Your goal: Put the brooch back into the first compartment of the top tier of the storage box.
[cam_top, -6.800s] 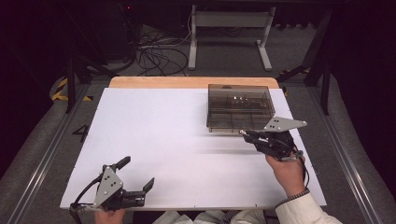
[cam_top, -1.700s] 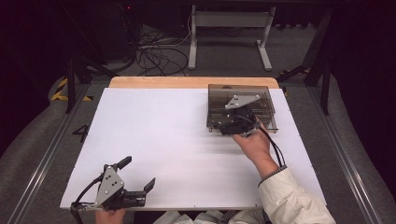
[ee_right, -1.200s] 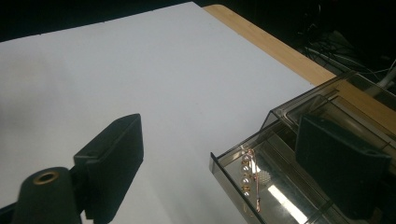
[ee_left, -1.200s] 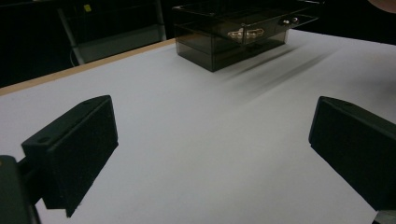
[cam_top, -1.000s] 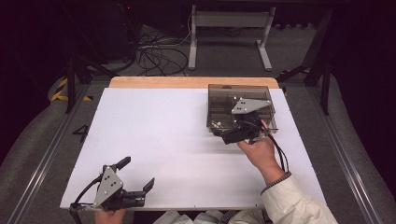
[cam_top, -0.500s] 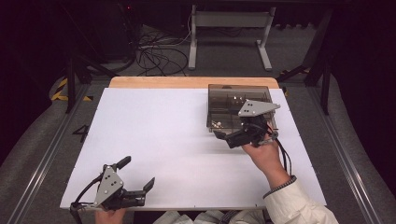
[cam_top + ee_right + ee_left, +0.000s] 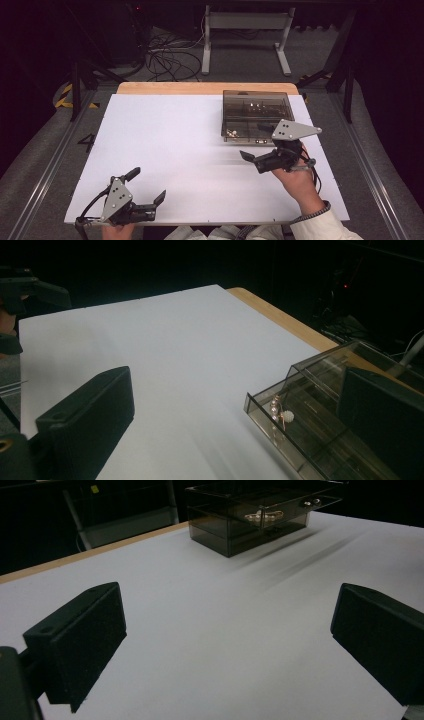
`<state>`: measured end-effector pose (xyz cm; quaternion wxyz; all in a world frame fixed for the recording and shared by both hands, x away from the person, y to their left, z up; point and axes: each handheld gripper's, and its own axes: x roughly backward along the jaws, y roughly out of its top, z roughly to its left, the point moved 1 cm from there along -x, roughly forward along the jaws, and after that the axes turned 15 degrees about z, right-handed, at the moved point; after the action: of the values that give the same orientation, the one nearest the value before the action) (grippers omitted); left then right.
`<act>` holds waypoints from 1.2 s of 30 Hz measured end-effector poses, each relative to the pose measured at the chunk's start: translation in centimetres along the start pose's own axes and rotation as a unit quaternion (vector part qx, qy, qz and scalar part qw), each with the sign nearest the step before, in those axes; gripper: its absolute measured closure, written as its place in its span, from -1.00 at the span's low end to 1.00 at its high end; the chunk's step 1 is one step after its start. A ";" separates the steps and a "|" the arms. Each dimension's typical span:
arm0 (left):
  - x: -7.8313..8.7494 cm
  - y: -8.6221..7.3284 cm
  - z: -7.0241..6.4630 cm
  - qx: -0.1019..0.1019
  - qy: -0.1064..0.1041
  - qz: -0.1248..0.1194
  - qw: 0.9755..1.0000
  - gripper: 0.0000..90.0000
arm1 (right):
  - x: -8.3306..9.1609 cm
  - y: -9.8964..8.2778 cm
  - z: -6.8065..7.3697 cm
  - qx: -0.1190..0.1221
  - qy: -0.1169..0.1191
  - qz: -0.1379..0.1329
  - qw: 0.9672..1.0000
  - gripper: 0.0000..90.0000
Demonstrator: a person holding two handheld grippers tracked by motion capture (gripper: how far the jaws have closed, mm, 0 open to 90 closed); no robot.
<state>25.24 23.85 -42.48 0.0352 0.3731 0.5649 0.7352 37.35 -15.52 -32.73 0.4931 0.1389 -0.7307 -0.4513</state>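
Note:
A smoked clear plastic box (image 7: pixel 257 116) stands at the far right of the white table, and a drawer seems to stick out a little at its front. Small pearl jewellery (image 7: pixel 285 416) lies in it, and from the left gripper view the jewellery (image 7: pixel 262 516) looks gold and pearl. My right gripper (image 7: pixel 255 142) hovers just in front of the box. Its jaws have just been opening and stand open with nothing between them (image 7: pixel 235 390). My left gripper (image 7: pixel 146 185) rests open near the front left edge, with bare table between its jaws (image 7: pixel 227 625).
The white table top (image 7: pixel 170 145) spreads wide between the two grippers. A wooden strip (image 7: pixel 200 88) runs along its far edge. Beyond it on the dark floor are cables (image 7: pixel 170 50) and a metal stand (image 7: pixel 245 22).
My right gripper has drawn back from the box's front toward the person and to the right, and its jaws have spread wider. The left gripper has stayed where it was.

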 end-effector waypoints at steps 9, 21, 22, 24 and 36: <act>0.0 0.0 0.0 0.000 0.001 0.000 1.000 -0.96 | 0.7 -2.8 -0.2 -0.026 -0.002 -0.006 1.000 -0.91; 0.0 0.0 0.0 0.000 0.001 0.000 1.000 -0.96 | 1.2 -6.1 0.3 -0.034 -0.003 -0.007 0.999 -0.86; 0.0 0.0 0.0 0.001 0.001 -0.001 1.000 -0.96 | 1.2 -6.4 0.3 -0.037 -0.001 -0.005 0.999 -0.86; 0.0 0.0 0.0 -0.001 0.001 0.000 1.000 -0.96 | 1.3 -7.0 0.3 -0.042 0.005 0.003 0.999 -0.86; 0.0 0.0 0.0 0.002 0.002 0.001 1.000 -0.96 | 1.2 -10.5 0.4 -0.047 0.028 -0.006 0.998 -0.88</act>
<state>25.26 23.90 -42.47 0.0329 0.3722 0.5663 0.7346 33.91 -21.93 -40.41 0.5162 0.1324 -0.6937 -0.4846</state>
